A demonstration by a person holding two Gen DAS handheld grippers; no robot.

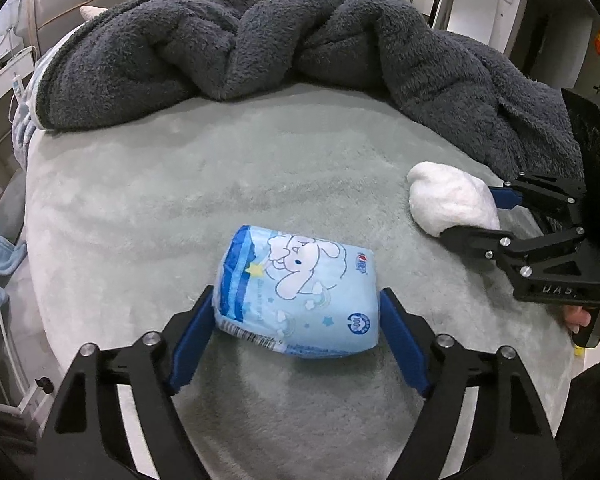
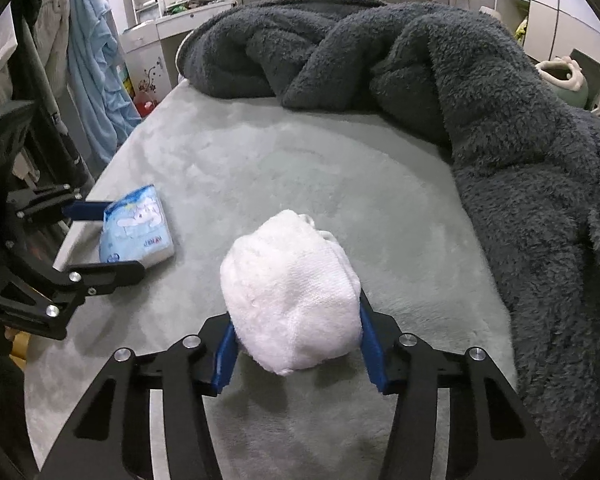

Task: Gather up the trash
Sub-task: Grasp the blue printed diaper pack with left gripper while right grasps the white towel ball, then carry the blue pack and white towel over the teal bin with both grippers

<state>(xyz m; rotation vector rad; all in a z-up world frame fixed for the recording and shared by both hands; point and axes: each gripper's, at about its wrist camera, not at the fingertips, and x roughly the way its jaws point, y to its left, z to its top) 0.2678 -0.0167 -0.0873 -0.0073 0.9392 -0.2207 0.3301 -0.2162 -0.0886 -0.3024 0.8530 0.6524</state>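
A light blue tissue pack [image 1: 296,292] with a cartoon rabbit lies on the grey-green bed cover [image 1: 220,176]. My left gripper [image 1: 298,312] is open with its blue pads on either side of the pack; the left pad touches it and a gap shows at the right pad. The pack also shows in the right wrist view [image 2: 136,232]. A white wadded cloth ball [image 2: 292,300] sits between the blue pads of my right gripper [image 2: 296,344], which is closed on its sides. The ball also shows in the left wrist view [image 1: 452,200].
A dark grey fleece blanket [image 1: 300,40] is heaped along the back and right of the bed [image 2: 540,180]. Light blue clothes [image 2: 92,60] hang left of the bed beside white furniture [image 2: 156,20]. The bed's left edge drops off close to the tissue pack.
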